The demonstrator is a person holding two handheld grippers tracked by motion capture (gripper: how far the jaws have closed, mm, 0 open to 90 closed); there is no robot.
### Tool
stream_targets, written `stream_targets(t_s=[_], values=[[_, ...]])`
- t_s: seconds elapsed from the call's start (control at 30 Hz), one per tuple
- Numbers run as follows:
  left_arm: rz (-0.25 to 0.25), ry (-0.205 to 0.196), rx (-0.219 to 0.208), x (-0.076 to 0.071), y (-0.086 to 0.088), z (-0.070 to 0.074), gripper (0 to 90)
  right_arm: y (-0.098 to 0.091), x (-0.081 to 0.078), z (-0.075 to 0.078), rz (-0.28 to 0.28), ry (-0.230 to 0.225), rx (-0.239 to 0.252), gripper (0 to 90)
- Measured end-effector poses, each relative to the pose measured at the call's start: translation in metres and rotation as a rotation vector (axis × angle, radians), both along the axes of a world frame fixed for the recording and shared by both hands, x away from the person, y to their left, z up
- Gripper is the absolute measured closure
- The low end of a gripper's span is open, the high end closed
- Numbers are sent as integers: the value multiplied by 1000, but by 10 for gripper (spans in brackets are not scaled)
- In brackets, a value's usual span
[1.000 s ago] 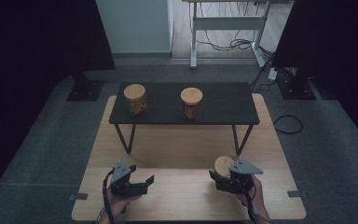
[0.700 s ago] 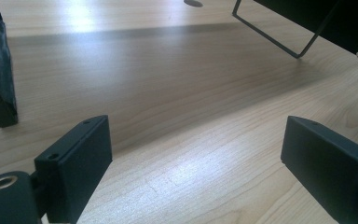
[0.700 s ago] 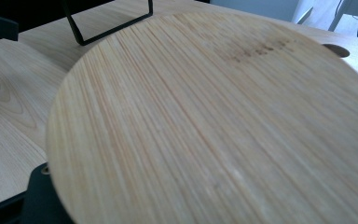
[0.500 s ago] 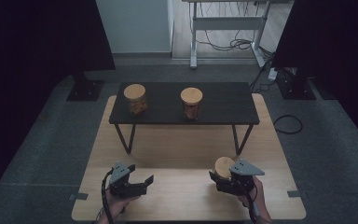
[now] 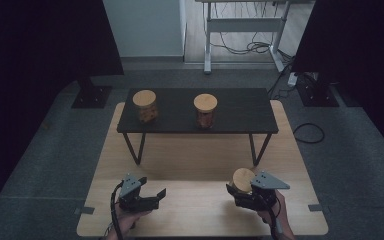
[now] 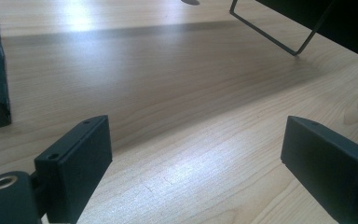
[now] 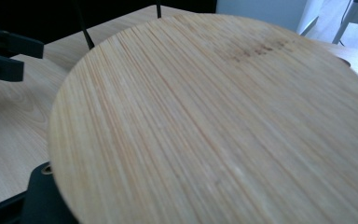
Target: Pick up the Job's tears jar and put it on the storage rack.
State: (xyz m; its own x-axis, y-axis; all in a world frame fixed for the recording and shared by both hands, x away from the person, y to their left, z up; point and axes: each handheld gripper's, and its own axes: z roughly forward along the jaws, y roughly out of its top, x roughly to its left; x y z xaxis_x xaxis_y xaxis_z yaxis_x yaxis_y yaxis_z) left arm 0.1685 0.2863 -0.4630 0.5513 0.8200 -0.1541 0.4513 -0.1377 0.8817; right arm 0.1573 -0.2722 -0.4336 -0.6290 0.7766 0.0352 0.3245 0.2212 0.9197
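Right gripper (image 5: 241,189) clamps wooden-lidded jar (image 5: 243,178); left gripper (image 5: 152,196) jaws apart, empty.

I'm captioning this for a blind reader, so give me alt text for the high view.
A person's right claw is shut on a jar with a round wooden lid at the near edge of a light wooden table; the left claw stands open and empty. Two more wooden-lidded jars stand on a low black bench farther back.

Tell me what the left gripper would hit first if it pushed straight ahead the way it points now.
Probably nothing soon: the open left gripper faces bare wooden tabletop. Farther on, the black shelf's wire leg sits right of its line, though depth is unclear.
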Motion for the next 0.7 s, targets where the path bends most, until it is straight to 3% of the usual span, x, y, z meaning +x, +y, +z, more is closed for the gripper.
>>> stream_targets(t_s=[0.7], values=[[0, 1, 7, 0, -1, -1, 82, -2, -4, 9, 26, -32, -2, 244]])
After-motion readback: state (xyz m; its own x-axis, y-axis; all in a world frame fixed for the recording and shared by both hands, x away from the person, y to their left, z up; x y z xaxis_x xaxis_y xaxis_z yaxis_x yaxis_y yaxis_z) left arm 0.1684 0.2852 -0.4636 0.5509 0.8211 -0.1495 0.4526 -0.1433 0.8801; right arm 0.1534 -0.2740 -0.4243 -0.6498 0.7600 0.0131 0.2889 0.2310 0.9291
